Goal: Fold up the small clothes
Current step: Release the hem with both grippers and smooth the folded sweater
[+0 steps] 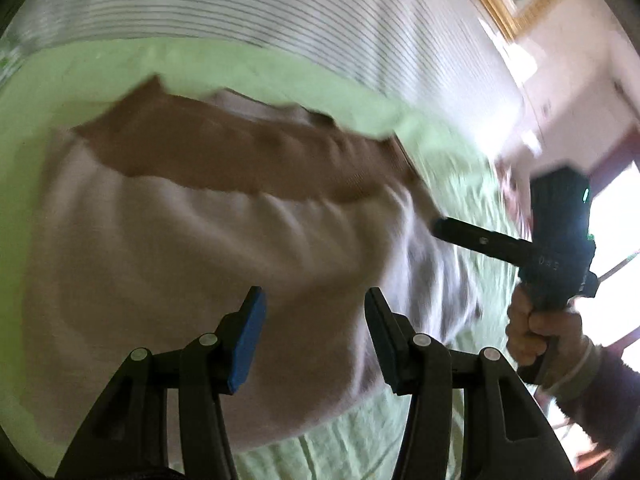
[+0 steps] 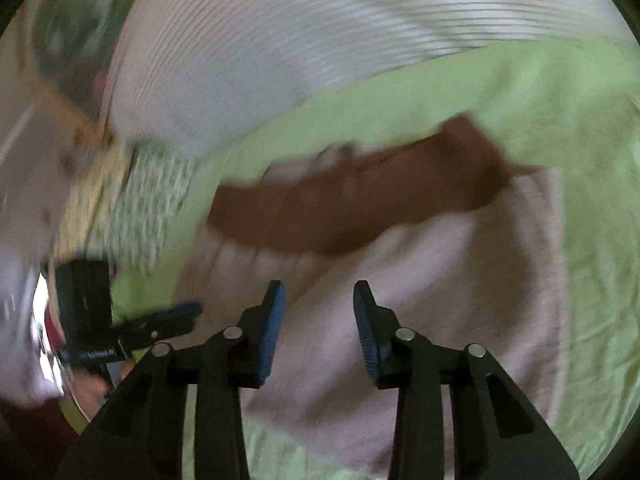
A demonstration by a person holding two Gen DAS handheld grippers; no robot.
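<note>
I count one garment (image 1: 192,264) here: a pale pink piece with a single brown band (image 1: 248,160) across its upper edge, lying flat on the light green sheet (image 1: 80,76). In my left wrist view it fills the centre and lower left of the frame; in the right wrist view it fills the centre and lower right. Both views are smeared with blur, so I cannot make out finer detail of the cloth.

Two grippers are in play. My left gripper (image 1: 316,320) sits at the bottom centre of its own view, jaws apart with nothing between the pads, the pink cloth below them. My right gripper (image 2: 320,312) shows the same at the bottom centre of its view: jaws parted, nothing pinched.

At the right edge of the left view I see one hand (image 1: 536,332) gripping the other tool's handle. One white striped cover (image 1: 280,4) lies across the top of both frames.
</note>
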